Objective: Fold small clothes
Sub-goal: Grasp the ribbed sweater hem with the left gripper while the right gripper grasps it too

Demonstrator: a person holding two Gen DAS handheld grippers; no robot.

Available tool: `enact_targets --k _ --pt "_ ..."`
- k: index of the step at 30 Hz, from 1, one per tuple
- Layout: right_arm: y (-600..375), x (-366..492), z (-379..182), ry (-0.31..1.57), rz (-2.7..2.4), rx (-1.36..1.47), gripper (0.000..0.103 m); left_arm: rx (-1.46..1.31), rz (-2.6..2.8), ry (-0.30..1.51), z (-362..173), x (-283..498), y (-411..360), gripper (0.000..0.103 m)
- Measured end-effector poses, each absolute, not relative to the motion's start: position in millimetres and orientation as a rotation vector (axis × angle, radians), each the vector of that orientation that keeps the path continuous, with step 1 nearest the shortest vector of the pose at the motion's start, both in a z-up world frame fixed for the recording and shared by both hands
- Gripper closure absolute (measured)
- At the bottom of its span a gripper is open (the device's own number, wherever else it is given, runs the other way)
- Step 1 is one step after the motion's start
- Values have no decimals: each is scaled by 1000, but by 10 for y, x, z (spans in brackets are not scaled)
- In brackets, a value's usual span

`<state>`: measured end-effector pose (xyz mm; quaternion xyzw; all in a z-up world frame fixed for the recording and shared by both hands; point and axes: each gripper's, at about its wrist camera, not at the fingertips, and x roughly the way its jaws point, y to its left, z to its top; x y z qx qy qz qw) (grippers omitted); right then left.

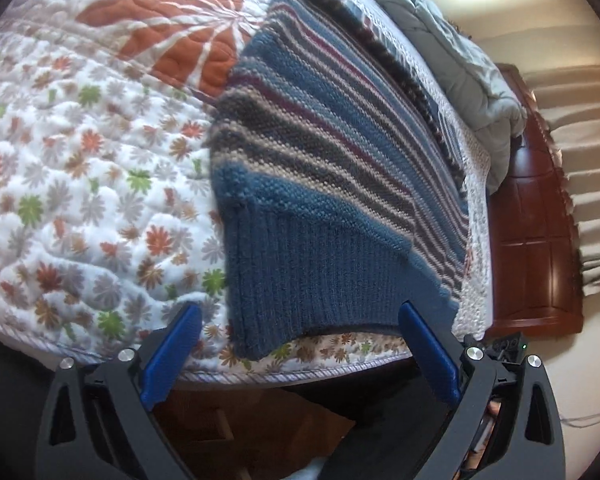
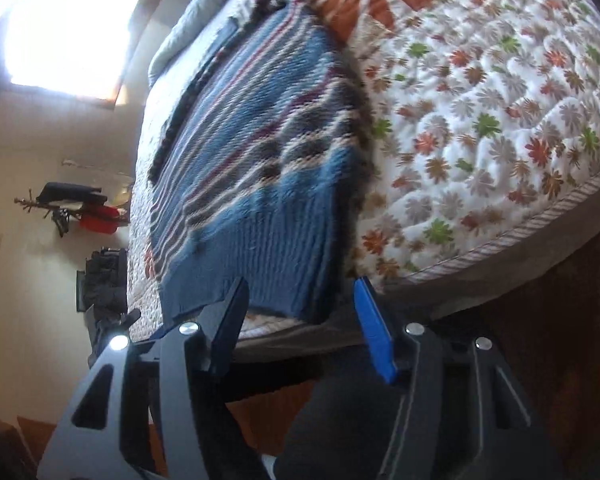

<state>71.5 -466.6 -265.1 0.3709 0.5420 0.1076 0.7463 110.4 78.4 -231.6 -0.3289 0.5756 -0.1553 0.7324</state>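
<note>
A bed carries everything, covered by a white quilted bedspread printed with small orange, green and grey flowers and one large rust-orange leaf motif, its edge bound in striped piping. Spread flat on it lies a blue knitted sweater with grey, cream and maroon stripes, ribbed hem toward the bed's near edge. Farther back lies a bunched pale grey-blue padded blanket.

One blue knitted sweater with grey, cream and maroon stripes lies on one white quilted bedspread printed with small orange, green and grey flowers. One crumpled pale grey-blue padded blanket sits beyond. Two black grippers show, each with two blue fingers.
</note>
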Motion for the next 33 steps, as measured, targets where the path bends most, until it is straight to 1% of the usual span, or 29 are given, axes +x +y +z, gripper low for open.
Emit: enact_targets --k 2,4,5,6,7,8,13,16,17,18,19,21,23,25,33 --pt "-4691 732 -2708 1198 235 829 47 -696 -345 1269 -2298 1125 718 5" --pt "-4677 748 -2737 1205 251 835 47 -675 -353 1271 -2288 1143 651 12" --pt "-4659 761 -2741 1206 258 834 47 -670 -353 1279 -2292 1156 624 23" --pt "-4642 770 -2748 1206 266 835 47 -663 -347 1290 -2308 1168 601 31" --pt "-4636 787 -2748 1205 272 837 47 -663 -346 1293 -2303 1170 601 36" --pt "-4632 803 -2754 1205 277 840 47 -663 -344 1299 -2316 1178 592 45" --pt "-4562 891 -2789 1226 293 855 54 -681 -336 1303 -2350 1188 588 45" --pt "-4486 936 -2783 1233 304 848 64 -718 -339 1292 -2359 1151 654 45" --pt "-4474 943 -2783 1234 310 847 72 -722 -336 1289 -2360 1133 666 45" --pt "-4461 951 -2778 1232 316 843 80 -722 -334 1285 -2362 1117 674 48" --pt "-4447 955 -2765 1227 318 840 83 -718 -330 1282 -2356 1107 678 51" --pt "-4428 958 -2735 1207 322 839 89 -720 -330 1273 -2352 1086 722 71" --pt "-4404 973 -2712 1194 323 839 91 -718 -328 1266 -2333 1100 729 78" --pt "-4395 988 -2676 1182 327 841 92 -714 -331 1256 -2299 1108 739 81" --pt "-4381 1059 -2483 1126 349 835 94 -686 -351 1187 -1988 1097 700 83"
